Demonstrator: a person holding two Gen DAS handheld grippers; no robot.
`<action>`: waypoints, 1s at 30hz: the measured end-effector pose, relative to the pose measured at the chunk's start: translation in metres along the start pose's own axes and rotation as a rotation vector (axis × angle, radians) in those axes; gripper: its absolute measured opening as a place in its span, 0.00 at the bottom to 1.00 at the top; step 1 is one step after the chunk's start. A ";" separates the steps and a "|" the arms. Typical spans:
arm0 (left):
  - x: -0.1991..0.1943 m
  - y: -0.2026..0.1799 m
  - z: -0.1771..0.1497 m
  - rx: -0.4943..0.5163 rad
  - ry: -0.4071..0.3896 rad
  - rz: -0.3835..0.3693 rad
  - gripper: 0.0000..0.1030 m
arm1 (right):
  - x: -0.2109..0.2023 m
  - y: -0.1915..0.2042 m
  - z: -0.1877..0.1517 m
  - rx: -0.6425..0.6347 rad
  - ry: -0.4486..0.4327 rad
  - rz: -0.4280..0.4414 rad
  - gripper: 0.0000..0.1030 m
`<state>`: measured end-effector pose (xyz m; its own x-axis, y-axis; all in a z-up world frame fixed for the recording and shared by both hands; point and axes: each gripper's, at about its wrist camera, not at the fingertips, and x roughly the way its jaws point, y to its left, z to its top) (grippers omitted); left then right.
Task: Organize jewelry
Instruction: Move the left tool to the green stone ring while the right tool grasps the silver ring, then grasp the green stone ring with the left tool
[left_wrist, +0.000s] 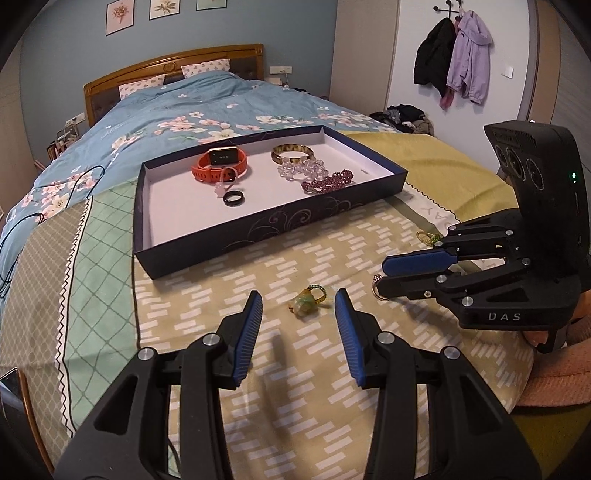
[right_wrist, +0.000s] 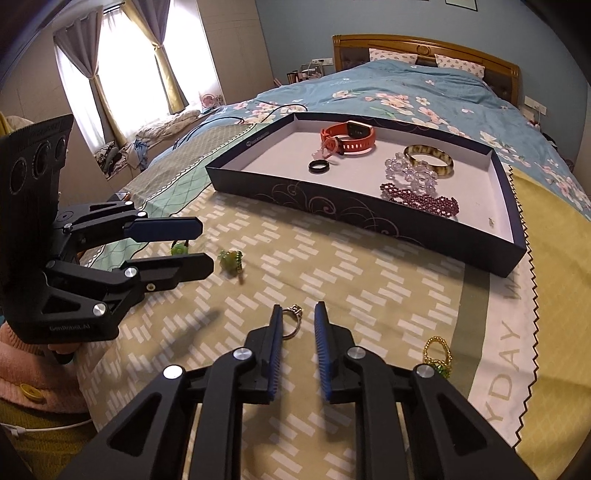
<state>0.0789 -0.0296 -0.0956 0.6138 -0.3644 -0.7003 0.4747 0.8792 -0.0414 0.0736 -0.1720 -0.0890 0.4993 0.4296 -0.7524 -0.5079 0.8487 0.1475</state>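
Observation:
A dark tray (left_wrist: 258, 225) (right_wrist: 369, 210) on the bed holds an orange watch (left_wrist: 219, 162), a black ring (left_wrist: 233, 198), a horn bangle (left_wrist: 293, 152), a clear bead bracelet (left_wrist: 301, 170) and a purple bead bracelet (left_wrist: 327, 181). My left gripper (left_wrist: 298, 303) (right_wrist: 207, 243) is open around a green stone ring (left_wrist: 306, 301) (right_wrist: 231, 260) on the blanket. My right gripper (right_wrist: 298, 323) (left_wrist: 382, 277) is open with a silver ring (right_wrist: 291, 321) (left_wrist: 377, 288) between its fingers. A gold-green beaded ring (right_wrist: 437, 356) (left_wrist: 426, 237) lies to the right. Another green piece (right_wrist: 179, 248) lies between the left fingers.
The patterned blanket (left_wrist: 295, 369) covers the bed's foot, the blue floral duvet (left_wrist: 184, 110) lies behind the tray. Coats (left_wrist: 454, 55) hang on the wall. A window with curtains (right_wrist: 122, 62) is at the left.

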 end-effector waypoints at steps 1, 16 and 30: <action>0.001 -0.001 0.000 0.003 0.003 -0.002 0.39 | 0.001 -0.001 0.001 0.003 0.001 -0.002 0.12; 0.025 0.003 0.004 -0.016 0.092 -0.040 0.34 | 0.001 0.000 0.005 -0.013 -0.004 -0.027 0.02; 0.021 0.005 0.005 -0.025 0.082 -0.049 0.32 | -0.012 -0.020 0.001 0.053 -0.039 -0.026 0.01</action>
<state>0.0969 -0.0340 -0.1069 0.5360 -0.3820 -0.7529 0.4865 0.8686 -0.0944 0.0783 -0.1934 -0.0819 0.5397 0.4178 -0.7308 -0.4572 0.8744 0.1623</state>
